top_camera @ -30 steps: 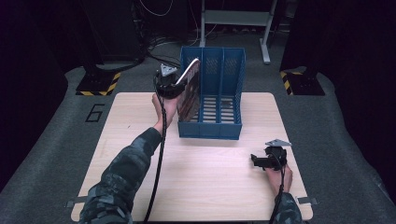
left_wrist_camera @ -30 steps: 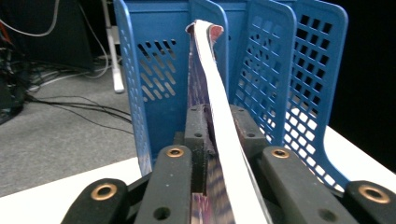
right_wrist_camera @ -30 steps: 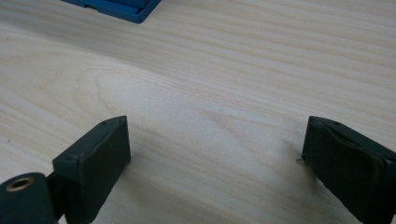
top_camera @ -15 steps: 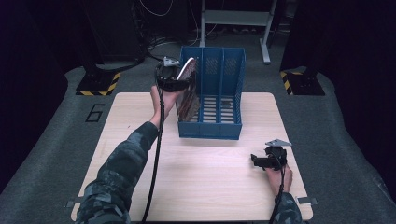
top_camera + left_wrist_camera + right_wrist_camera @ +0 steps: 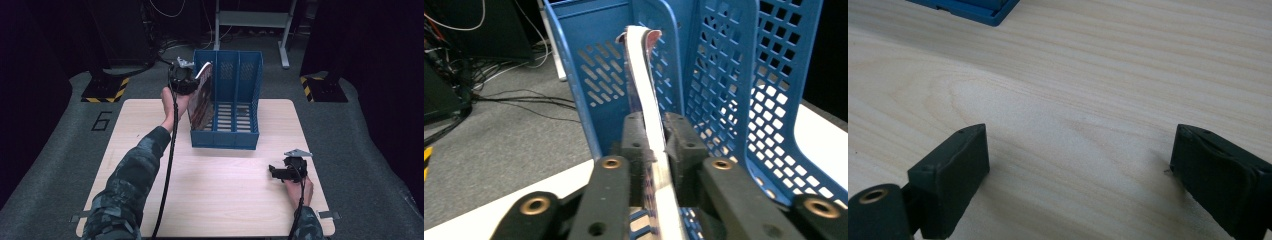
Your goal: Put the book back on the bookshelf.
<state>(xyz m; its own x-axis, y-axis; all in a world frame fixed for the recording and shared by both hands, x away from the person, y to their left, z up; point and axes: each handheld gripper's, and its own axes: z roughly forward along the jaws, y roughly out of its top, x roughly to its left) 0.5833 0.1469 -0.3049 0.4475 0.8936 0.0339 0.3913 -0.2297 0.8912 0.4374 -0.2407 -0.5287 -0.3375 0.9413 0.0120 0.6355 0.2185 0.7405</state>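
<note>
Left gripper (image 5: 655,142): jaws have just been closing and now pinch a thin magazine (image 5: 646,90) between the pads, gripping its near edge. The magazine stands on edge, leaning slightly, in the leftmost slot of the blue file rack (image 5: 235,102), against the rack's left wall. The rack sits at the far middle of the wooden table (image 5: 150,130).

Right gripper (image 5: 276,172): rests on the table in front of the rack and to its right, well apart from it, jaws spread wide, nothing between them.
</note>
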